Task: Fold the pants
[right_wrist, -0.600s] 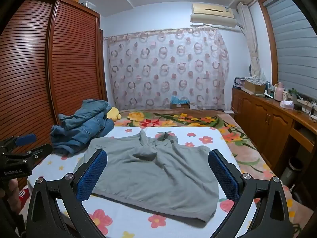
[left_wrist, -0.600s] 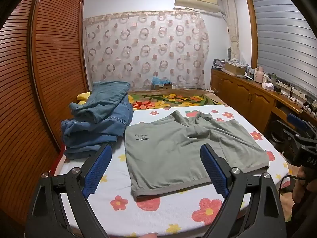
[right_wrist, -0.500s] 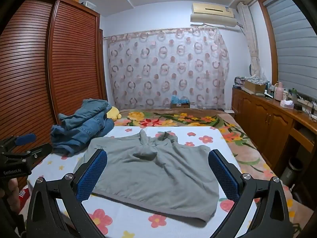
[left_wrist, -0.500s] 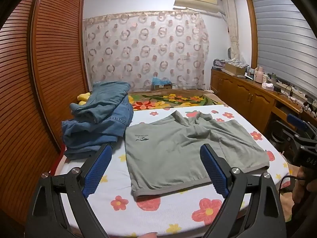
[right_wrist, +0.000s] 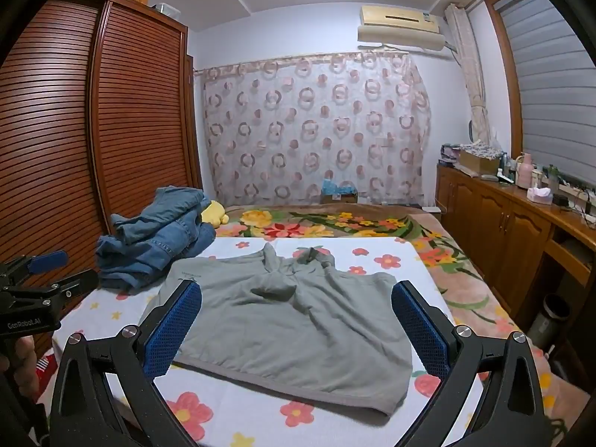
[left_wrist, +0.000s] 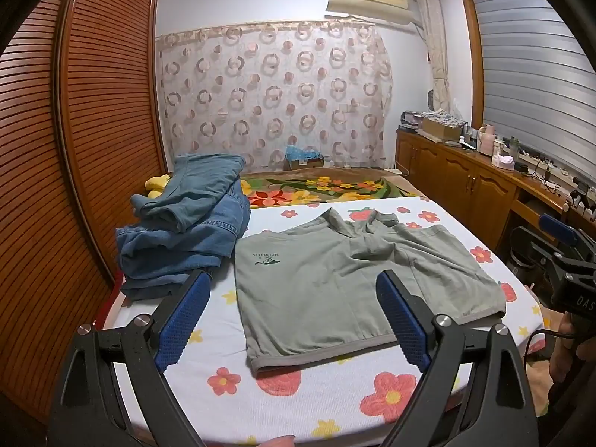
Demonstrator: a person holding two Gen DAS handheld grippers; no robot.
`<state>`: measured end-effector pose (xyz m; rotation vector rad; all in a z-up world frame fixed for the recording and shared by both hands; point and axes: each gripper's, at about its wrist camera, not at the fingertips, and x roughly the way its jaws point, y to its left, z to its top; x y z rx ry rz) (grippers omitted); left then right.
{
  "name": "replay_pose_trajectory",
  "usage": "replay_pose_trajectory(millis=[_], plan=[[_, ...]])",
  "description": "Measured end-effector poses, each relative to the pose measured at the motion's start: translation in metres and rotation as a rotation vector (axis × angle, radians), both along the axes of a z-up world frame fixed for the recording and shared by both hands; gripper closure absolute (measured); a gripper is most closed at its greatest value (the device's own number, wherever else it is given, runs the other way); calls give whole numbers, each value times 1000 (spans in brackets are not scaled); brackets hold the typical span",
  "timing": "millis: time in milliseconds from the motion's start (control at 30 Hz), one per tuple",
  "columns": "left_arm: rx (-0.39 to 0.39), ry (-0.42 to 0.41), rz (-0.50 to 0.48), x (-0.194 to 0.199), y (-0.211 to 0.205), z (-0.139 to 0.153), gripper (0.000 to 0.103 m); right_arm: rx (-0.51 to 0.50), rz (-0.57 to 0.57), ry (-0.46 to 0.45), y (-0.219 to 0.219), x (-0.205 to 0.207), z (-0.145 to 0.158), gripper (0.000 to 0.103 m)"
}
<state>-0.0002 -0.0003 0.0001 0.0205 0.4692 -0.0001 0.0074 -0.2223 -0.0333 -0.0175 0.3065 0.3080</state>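
Brightness: even, moderately bright indoor light from overhead.
Shadows: soft, thin shadow under the near hem of the pants (right_wrist: 283,327).
Glare: none.
Focus: sharp around the pants.
Distortion: strong fisheye bending, black corners beyond the wardrobe (left_wrist: 74,130).

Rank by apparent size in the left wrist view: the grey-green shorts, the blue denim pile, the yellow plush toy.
1. Grey-green shorts, nearest the camera.
2. Blue denim pile.
3. Yellow plush toy, mostly hidden behind the denim, so its true size is unsure.
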Motion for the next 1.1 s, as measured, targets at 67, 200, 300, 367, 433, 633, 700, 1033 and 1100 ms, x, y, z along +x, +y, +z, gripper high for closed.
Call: replay_pose_trajectory(millis=[67, 200, 300, 367, 433, 633, 700, 1033, 1100], plan=[[2, 0, 1, 0, 0, 0, 12, -1, 1, -2, 1, 0, 0, 1], [1, -1, 1, 0, 0, 0, 12, 0, 0, -1, 1, -1, -1, 1], [1, -1, 2, 0, 0, 0, 12, 0, 1, -1, 1, -1, -1, 1], [2, -1, 1, 0, 0, 0, 12, -1, 1, -1, 1, -1, -1, 1], [2, -1, 1, 0, 0, 0, 12, -1, 1, -1, 1, -1, -1, 1], [2, -2, 1, 0, 0, 0, 12, -1, 1, 1, 1, -1, -1, 1], [2, -3, 0, 0, 0, 0, 12, 0, 1, 2, 0, 0, 0, 1], [4, -4, 1, 0, 0, 0, 12, 0, 1, 3, 0, 0, 0, 1], [3, -4, 1, 0, 0, 0, 12, 0, 1, 4, 0, 0, 0, 1]])
